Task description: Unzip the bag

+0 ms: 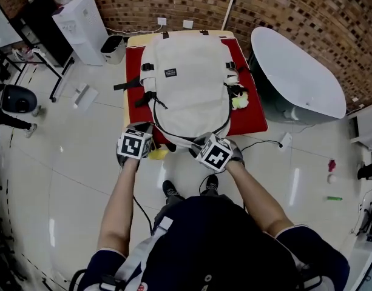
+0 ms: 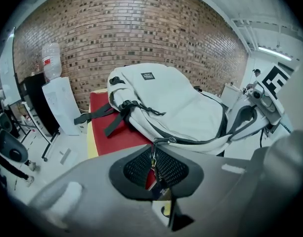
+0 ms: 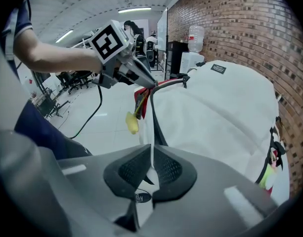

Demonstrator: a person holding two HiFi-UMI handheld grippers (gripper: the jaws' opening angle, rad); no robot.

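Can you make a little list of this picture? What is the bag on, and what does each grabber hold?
bag: white backpack, lying flat
under it: red mat on a table
left gripper: shut on the zip pull
right gripper: shut on the bag's edge
zip: cannot tell how far open

- The off-white fabric backpack (image 1: 189, 83) lies flat on the red-covered rectangular table (image 1: 253, 119), whose far end is by the brick wall (image 1: 283, 11).
- Left of the table stands the small grey plastic bin (image 1: 114, 48), and left of that the white box-shaped water dispenser (image 1: 82, 23).
- Just right of the table is the white oval tabletop (image 1: 295, 71).
- A small yellow soft toy (image 1: 239, 102) lies on the table, touching the backpack's right side.
- At the backpack's near edge, the left gripper (image 2: 154, 168) has the metal zip pull (image 2: 153, 158) between its jaws.
- The right gripper (image 3: 151, 168), just right of it, has the backpack's edge between its jaws.
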